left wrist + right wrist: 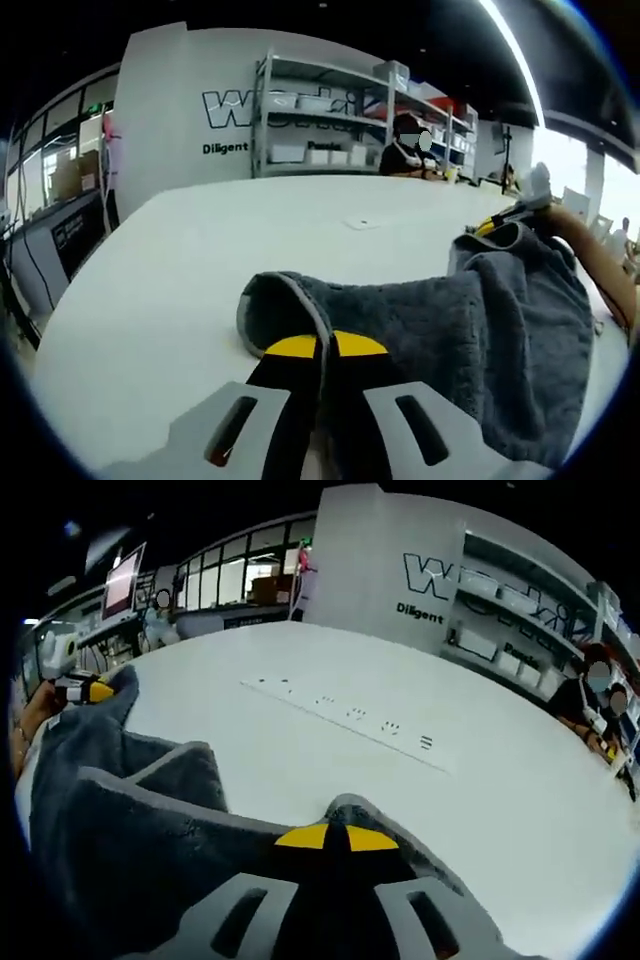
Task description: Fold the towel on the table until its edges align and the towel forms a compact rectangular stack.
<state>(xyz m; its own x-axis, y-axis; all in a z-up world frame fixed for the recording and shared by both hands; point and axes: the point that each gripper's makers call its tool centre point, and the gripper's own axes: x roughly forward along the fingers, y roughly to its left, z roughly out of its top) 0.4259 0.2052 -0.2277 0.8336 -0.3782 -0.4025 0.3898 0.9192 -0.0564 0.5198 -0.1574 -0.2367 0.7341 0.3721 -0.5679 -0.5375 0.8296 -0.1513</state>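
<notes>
The towel (500, 330) is dark grey, soft and fuzzy, with a paler smooth band along its edge. It hangs in floppy folds over the smooth white bench (180, 260). The left claw (318, 350) pinches one corner tight. The right claw (335, 840) pinches another corner tight, with the towel (110, 830) bunched beside it.

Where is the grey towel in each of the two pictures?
Left gripper view: the grey towel fills the lower right, draped on the white table.
Right gripper view: the grey towel fills the lower left.
Shared landmark: the white wall lettering.
</notes>
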